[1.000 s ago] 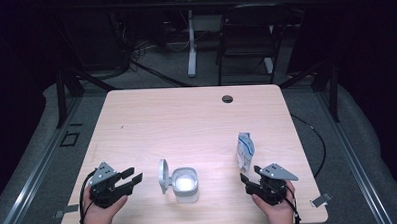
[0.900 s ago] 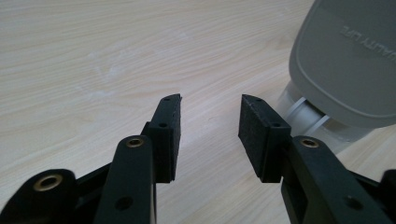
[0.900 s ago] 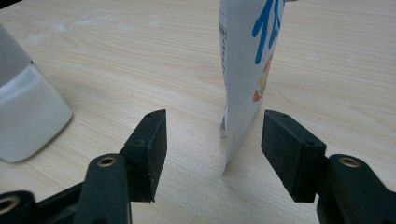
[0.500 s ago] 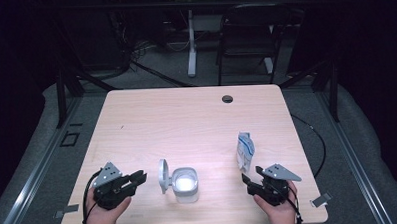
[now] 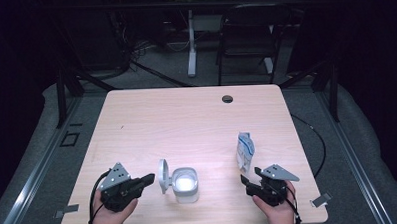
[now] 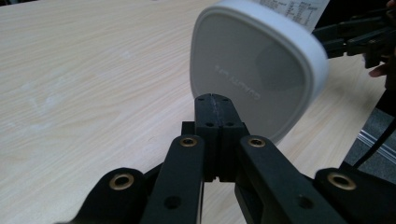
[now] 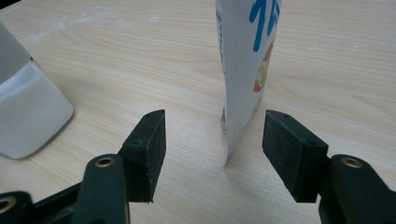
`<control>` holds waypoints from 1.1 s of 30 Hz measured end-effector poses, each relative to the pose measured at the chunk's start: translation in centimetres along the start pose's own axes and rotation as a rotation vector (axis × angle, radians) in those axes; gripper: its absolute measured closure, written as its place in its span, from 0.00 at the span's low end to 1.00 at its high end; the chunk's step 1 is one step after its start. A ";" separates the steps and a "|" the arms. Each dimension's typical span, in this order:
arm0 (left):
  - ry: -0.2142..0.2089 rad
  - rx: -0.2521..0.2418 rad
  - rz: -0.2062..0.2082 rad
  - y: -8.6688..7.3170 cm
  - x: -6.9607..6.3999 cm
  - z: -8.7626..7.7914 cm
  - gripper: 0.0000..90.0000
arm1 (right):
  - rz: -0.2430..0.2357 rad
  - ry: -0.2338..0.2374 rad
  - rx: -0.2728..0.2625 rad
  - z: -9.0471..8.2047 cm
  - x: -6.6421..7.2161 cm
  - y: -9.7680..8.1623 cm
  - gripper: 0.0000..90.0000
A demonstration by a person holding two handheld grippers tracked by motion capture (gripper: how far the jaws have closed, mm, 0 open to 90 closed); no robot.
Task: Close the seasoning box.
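Closing just now with nothing between, left gripper (image 5: 148, 180) clenched empty at lower left of the high view, edged nearer the upright lid (image 5: 162, 176) of the open white container (image 5: 185, 184), low centre; probably set to nudge that lid down. Resting at lower right, right gripper (image 5: 245, 181) released, jaws spread either side of the standing pouch (image 7: 245, 70), not touching.

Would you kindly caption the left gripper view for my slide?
Left claw shut, empty, before the container's upright open lid.
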State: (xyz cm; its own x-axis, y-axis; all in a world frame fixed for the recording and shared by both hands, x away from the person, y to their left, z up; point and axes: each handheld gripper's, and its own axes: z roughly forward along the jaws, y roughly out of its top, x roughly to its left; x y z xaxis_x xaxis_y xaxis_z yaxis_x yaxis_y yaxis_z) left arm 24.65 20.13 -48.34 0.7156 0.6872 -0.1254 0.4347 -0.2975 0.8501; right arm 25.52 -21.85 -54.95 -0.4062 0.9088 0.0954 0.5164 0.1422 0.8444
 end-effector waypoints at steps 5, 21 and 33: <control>-0.017 0.005 0.008 0.2 -0.5 0.3 1.00 | 0.001 0.000 0.009 0.1 -0.1 -0.1 0.44; -0.097 0.000 0.034 0.7 -2.5 1.5 1.00 | 0.011 0.004 0.003 0.3 0.0 -0.1 0.44; -0.107 0.007 0.044 0.7 -2.7 1.6 1.00 | 0.012 0.000 0.007 0.3 0.0 -0.1 0.44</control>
State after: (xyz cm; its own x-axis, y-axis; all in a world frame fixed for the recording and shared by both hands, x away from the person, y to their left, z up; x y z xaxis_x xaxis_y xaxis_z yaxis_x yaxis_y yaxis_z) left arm 23.85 17.01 -48.21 0.7883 0.5986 -0.1421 0.4048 -0.3307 0.8525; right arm 25.71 -21.75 -55.21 -0.3998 0.9105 0.1056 0.5268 0.1340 0.8394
